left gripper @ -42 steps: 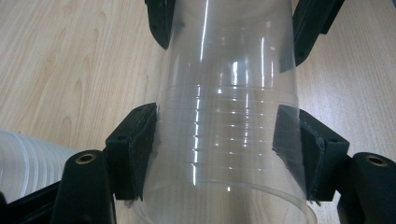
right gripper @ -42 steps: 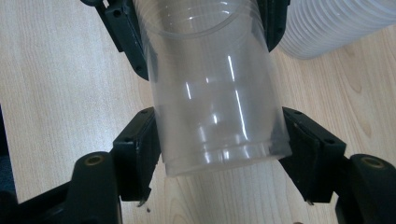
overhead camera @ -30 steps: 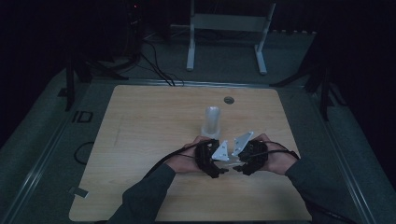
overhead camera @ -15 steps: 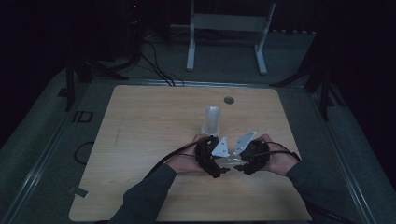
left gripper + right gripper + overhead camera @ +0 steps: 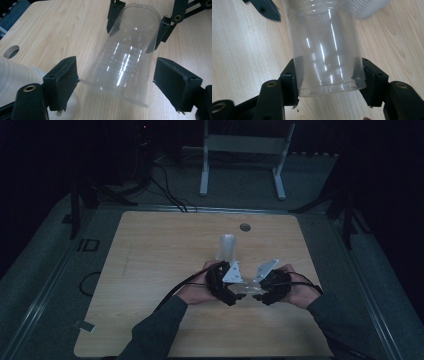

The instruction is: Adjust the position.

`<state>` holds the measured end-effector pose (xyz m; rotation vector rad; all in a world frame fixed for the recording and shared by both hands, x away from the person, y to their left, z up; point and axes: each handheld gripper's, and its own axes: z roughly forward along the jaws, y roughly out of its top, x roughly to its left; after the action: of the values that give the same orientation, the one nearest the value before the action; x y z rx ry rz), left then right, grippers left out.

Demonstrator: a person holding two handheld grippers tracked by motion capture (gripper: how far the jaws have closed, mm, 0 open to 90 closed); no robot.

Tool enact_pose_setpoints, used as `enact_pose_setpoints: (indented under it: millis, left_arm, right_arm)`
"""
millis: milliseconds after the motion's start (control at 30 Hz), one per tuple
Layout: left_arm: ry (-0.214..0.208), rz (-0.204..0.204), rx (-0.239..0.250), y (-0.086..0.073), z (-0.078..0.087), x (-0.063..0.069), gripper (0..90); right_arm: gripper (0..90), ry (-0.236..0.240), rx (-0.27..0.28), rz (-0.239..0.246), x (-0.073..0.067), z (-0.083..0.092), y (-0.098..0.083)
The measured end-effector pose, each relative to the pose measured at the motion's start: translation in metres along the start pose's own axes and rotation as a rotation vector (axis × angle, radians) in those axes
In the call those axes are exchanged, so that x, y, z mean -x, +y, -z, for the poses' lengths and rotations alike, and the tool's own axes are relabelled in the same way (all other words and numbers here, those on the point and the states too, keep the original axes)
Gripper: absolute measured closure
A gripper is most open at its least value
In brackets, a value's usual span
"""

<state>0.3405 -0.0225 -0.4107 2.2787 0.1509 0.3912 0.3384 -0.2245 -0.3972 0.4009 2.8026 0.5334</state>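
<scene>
Clear cup (image 5: pixel 325 47) is lying mid-table toward the near edge, right gripper (image 5: pixel 329 75) clamping its base, left gripper (image 5: pixel 116 80) just opening wide around it w/o touching; next: carrying it to the stack (image 5: pixel 227 247).

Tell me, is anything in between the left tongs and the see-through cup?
No. The clear cup lies right between the left tongs, whose pads have just opened and stand off it. The right tongs grip its far end. The white cup stack stands off to one side.

Dim room, wooden table (image 5: pixel 150 270), grey floor (image 5: pixel 45 270)
</scene>
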Motion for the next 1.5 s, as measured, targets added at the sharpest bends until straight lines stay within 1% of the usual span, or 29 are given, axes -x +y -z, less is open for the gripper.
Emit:
enact_pose_setpoints:
  millis: [67, 200, 333, 367, 467, 533, 633, 800, 867, 900, 1100, 1133, 1200, 1267, 1300, 1367, 1500]
  left_arm:
    - [0.007, 0.001, 0.000, -0.001, 0.001, -0.001, 19.9]
    - [0.020, 0.003, 0.007, -0.001, 0.004, -0.003, 20.9]
    - [0.025, 0.023, 0.019, -0.001, 0.005, -0.005, 22.3]
    - [0.026, 0.027, 0.020, -0.002, 0.006, -0.005, 22.3]
    - [0.024, 0.042, 0.026, -0.002, 0.006, -0.007, 23.3]
    - [0.025, 0.043, 0.022, -0.003, 0.006, -0.008, 23.6]
    - [0.026, 0.060, 0.027, -0.003, 0.006, -0.010, 23.8]
    - [0.028, 0.072, 0.033, -0.004, 0.006, -0.012, 23.7]
    - [0.029, 0.075, 0.034, -0.004, 0.007, -0.013, 23.7]
    - [0.030, 0.076, 0.034, -0.004, 0.007, -0.013, 23.7]
    - [0.041, 0.100, 0.037, -0.006, 0.005, -0.013, 23.7]
    - [0.041, 0.107, 0.041, -0.006, 0.004, -0.013, 23.6]
    - [0.043, 0.108, 0.039, -0.006, 0.003, -0.013, 23.6]
    - [0.046, 0.112, 0.039, -0.006, 0.004, -0.013, 23.6]
    - [0.046, 0.112, 0.039, -0.006, 0.004, -0.013, 23.6]
    - [0.051, 0.124, 0.047, -0.006, 0.004, -0.013, 23.7]
    - [0.055, 0.131, 0.054, -0.005, 0.004, -0.013, 23.6]
  right_arm:
    - [41.6, -0.012, -0.007, -0.024, 0.001, -0.001, -0.002]
    - [41.6, -0.030, 0.000, -0.064, 0.003, -0.003, -0.008]
    - [41.6, -0.046, 0.007, -0.099, 0.005, -0.004, -0.013]
    - [41.7, -0.052, 0.013, -0.114, 0.005, -0.004, -0.015]
    - [41.6, -0.063, 0.025, -0.136, 0.006, -0.004, -0.018]
    - [41.7, -0.072, 0.038, -0.155, 0.007, -0.004, -0.020]
    - [41.7, -0.089, 0.056, -0.187, 0.007, -0.003, -0.023]
    - [41.7, -0.115, 0.089, -0.241, 0.009, -0.003, -0.028]
    - [41.6, -0.119, 0.095, -0.248, 0.009, -0.003, -0.029]
    - [41.6, -0.130, 0.110, -0.272, 0.009, -0.003, -0.031]
    - [41.7, -0.162, 0.154, -0.331, 0.008, -0.005, -0.036]
    - [41.7, -0.168, 0.160, -0.333, 0.008, -0.005, -0.037]
    - [41.7, -0.175, 0.176, -0.351, 0.007, -0.006, -0.038]
    - [41.6, -0.187, 0.183, -0.367, 0.007, -0.006, -0.040]
    - [41.6, -0.187, 0.183, -0.367, 0.007, -0.006, -0.040]
    - [41.6, -0.193, 0.210, -0.396, 0.006, -0.006, -0.043]
    - [41.7, -0.205, 0.241, -0.424, 0.005, -0.005, -0.046]
